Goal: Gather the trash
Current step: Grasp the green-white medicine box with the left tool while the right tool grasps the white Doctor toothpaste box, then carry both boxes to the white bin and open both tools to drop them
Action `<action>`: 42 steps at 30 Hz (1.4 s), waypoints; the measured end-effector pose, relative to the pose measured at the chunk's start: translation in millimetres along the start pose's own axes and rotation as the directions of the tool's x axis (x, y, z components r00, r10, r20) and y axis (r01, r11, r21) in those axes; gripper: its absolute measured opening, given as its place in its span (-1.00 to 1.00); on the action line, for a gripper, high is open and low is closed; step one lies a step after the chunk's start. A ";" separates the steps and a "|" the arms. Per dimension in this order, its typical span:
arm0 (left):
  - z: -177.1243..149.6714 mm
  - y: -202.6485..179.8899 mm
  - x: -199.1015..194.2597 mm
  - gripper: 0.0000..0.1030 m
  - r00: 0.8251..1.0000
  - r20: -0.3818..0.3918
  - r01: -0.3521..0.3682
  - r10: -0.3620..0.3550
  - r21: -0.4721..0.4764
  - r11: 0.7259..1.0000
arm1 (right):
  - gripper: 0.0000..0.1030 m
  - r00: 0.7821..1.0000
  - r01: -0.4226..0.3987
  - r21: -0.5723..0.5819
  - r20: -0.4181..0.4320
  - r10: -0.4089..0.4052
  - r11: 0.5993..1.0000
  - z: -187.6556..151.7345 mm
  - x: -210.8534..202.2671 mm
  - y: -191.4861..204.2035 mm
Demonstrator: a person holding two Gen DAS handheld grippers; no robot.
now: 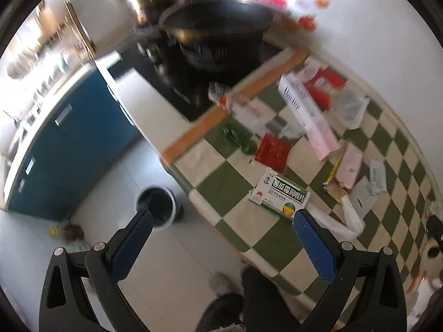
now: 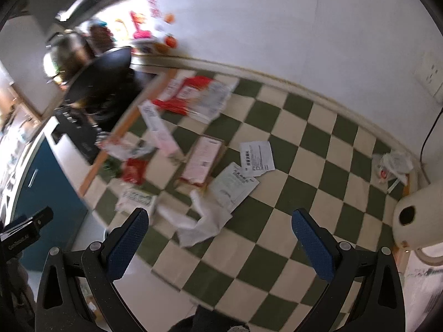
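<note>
Trash lies scattered on a green-and-cream checked cloth [image 1: 238, 193] over a counter. In the left wrist view I see a green medicine box [image 1: 279, 193], a red packet [image 1: 272, 150], a long pink-and-white box [image 1: 310, 116] and crumpled white paper [image 1: 349, 221]. A small bin [image 1: 157, 204] stands on the floor below the counter edge. My left gripper [image 1: 221, 246] is open and empty, above the counter edge near the medicine box. My right gripper [image 2: 220, 243] is open and empty over the cloth [image 2: 304, 138], just short of crumpled white paper [image 2: 202, 221] and printed sheets [image 2: 256, 156].
A black wok [image 1: 218, 25] sits on a dark hob at the far end of the counter, with a steel kettle [image 2: 63, 52] behind. Blue cabinets [image 1: 69, 144] line the left. A white appliance [image 2: 415, 215] and a plastic bag [image 2: 393, 166] stand at the right.
</note>
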State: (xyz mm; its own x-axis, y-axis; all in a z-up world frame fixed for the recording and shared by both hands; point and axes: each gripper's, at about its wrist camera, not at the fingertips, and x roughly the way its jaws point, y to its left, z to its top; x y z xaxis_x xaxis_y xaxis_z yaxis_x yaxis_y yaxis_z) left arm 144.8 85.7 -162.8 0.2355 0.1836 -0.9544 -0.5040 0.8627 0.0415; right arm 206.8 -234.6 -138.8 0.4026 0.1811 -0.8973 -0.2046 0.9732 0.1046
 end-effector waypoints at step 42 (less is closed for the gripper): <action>23.4 -26.5 106.9 0.27 0.959 -0.256 -0.117 0.118 0.017 0.993 | -0.20 0.954 -0.227 -0.355 -0.266 0.135 0.907 130.3 274.9 164.6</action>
State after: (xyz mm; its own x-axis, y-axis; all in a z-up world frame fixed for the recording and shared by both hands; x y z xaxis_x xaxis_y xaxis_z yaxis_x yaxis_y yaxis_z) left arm 202.8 93.4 -259.0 -0.0462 0.1572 -0.9865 -0.5135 0.8433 0.1584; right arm 400.1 -6.2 -312.3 0.1193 0.2671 -0.9563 -0.5936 0.7912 0.1469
